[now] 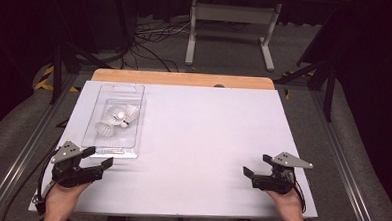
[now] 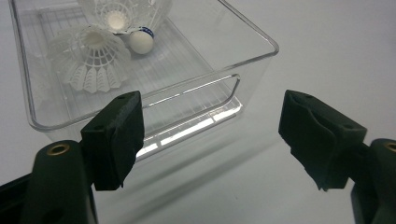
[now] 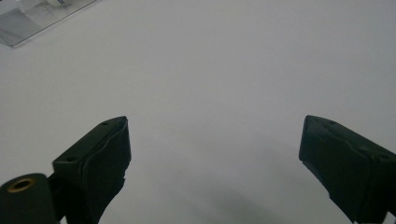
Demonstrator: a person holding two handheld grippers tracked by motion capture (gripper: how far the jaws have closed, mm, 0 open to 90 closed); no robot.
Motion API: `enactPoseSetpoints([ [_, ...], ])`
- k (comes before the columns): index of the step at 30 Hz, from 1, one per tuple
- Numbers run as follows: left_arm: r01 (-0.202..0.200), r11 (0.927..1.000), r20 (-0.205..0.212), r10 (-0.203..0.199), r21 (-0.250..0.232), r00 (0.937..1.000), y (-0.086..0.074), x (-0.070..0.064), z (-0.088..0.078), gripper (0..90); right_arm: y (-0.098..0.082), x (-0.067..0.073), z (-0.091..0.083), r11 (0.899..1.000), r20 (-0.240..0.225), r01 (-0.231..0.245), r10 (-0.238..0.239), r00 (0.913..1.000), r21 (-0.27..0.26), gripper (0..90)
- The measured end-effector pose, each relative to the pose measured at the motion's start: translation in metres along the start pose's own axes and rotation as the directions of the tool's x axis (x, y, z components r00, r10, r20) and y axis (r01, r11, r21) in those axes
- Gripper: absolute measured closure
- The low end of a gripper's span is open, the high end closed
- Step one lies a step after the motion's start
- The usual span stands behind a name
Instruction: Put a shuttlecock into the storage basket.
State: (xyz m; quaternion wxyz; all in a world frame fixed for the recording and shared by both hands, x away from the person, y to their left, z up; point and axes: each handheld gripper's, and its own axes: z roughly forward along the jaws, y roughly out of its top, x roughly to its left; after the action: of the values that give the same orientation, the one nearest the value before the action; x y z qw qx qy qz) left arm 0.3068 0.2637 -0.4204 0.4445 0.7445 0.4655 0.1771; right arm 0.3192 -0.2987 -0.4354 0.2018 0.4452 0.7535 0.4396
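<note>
A clear plastic tray (image 1: pixel 114 118) lies on the left half of the white table top (image 1: pixel 207 141), its long side running away from the person, and two white shuttlecocks (image 1: pixel 114 121) rest inside it, one touching the other near the middle (the left gripper view shows their open plastic skirts and a round white cork tip with a blue band). The left gripper (image 1: pixel 100 157) sits just beside the tray's near end, its jaws spread wide and holding nothing; in its own view the tray's near corner stands between and just beyond the two black jaws. The right gripper (image 1: pixel 255 164) rests well apart on the right side of the table, jaws likewise wide open and empty over bare white surface. A strip of wood (image 1: pixel 183 79) edges the table's far side. Beyond it lies a grey floor with loose black cables (image 1: pixel 152 43) and the white legs of a stand (image 1: pixel 232 27), the room around being dark.
</note>
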Motion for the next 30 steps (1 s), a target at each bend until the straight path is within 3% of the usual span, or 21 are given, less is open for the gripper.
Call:
enactPoseSetpoints([
  [30,0.033,0.9989,0.005,-0.034,0.033,0.9994,-0.011,0.007,0.003,22.7,-0.002,0.001,-0.007,1.0,0.009,-0.011,0.011,0.9999,-0.022,9.7],
])
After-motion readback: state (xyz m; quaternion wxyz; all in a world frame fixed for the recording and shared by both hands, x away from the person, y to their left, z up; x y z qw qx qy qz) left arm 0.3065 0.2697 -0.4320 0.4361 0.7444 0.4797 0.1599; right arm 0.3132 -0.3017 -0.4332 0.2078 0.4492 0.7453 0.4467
